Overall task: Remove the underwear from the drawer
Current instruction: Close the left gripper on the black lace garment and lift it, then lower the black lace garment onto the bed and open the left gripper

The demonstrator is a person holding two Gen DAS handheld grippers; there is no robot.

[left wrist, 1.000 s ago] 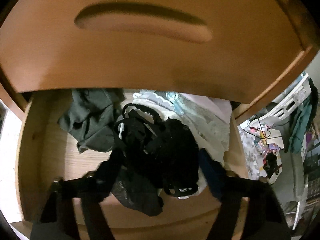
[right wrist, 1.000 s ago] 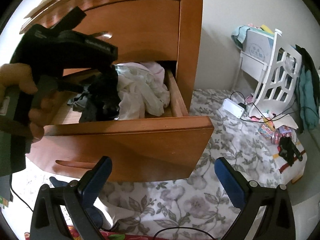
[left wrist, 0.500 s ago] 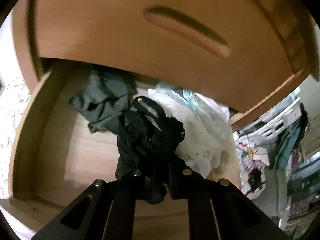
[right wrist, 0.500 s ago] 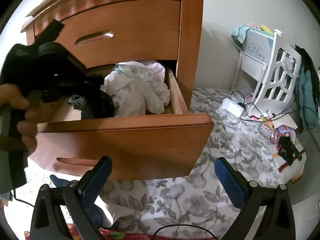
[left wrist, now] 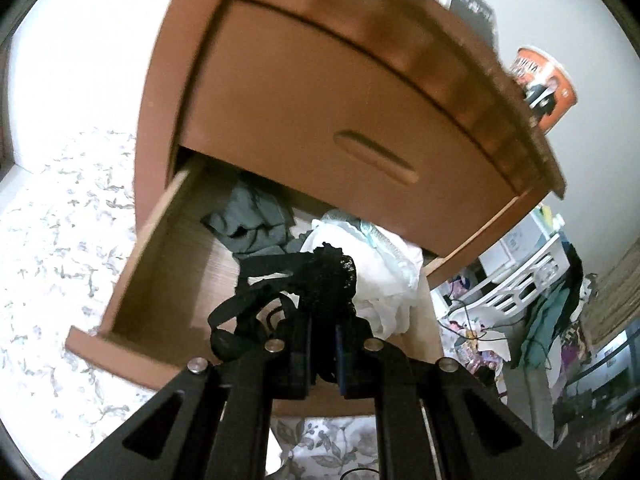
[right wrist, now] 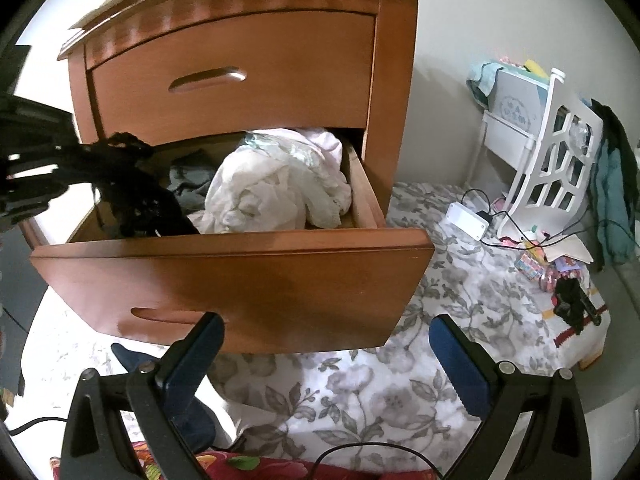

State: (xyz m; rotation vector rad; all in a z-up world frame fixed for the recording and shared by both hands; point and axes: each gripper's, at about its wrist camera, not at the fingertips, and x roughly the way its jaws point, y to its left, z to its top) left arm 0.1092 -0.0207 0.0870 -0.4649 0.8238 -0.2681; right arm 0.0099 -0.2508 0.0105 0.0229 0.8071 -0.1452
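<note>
Left gripper (left wrist: 322,354) has its jaws pinched tight on the black lace underwear (left wrist: 316,280), fabric bunched right btwn the pads w/ straps looping off to the left side. From the right wrist view the same black underwear is stretched out from the left gripper at the far left edge, part of it lifted above the drawer rim while the lower bit hangs down inside the drawer (right wrist: 240,268), front-left corner. So it's partly up but not clear of the drawer. Drawer itself is the bottom one of a wooden nightstand (right wrist: 256,92), pulled wide open. Inside there's also a big white crumpled pile of clothes (right wrist: 276,192) on the right half and a grey-green garment (left wrist: 252,224) toward the back left. Right gripper (right wrist: 324,360) is just hanging in front of the drawer face, blue pads spread wide, nothing btwn them. Floor has a grey floral sheet (right wrist: 360,392), plus a white rack (right wrist: 556,160) and cables off to the right, bit blurry tbh.
</note>
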